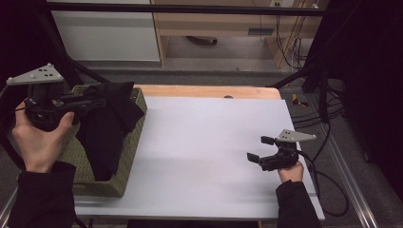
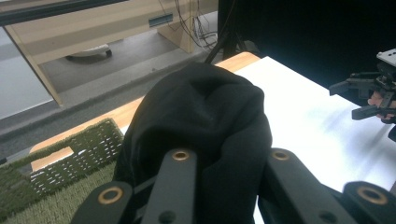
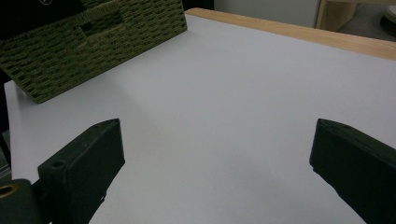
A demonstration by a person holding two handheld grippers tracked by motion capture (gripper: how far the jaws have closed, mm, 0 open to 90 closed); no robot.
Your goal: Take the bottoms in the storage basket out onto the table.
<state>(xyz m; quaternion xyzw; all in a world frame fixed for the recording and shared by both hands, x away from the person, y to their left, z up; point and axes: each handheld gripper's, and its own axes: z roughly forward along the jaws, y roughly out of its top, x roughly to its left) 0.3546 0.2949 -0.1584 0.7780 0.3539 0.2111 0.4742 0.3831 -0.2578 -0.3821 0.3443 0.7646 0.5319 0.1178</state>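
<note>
A black cloth [image 1: 108, 124] hangs bunched above a green woven basket [image 1: 127, 151] at the table's left, its lower part draping inside. My left gripper [image 1: 97, 102] is shut on the cloth's upper part; in the left gripper view the black cloth [image 2: 205, 112] bulges over the jaws, with the green basket [image 2: 70, 163] below. Over the right part of the table, my right gripper [image 1: 260, 149] is open with nothing between its jaws. The right gripper view shows my right gripper [image 3: 217, 170] wide apart above the white sheet, the basket [image 3: 93, 42] far off.
A white sheet [image 1: 204, 152] covers most of the wooden table [image 1: 209, 91]. Black frame bars and cables [image 1: 328, 114] run along the right side. Past the table's far edge stands pale wooden furniture [image 1: 214, 23] on a grey floor.
</note>
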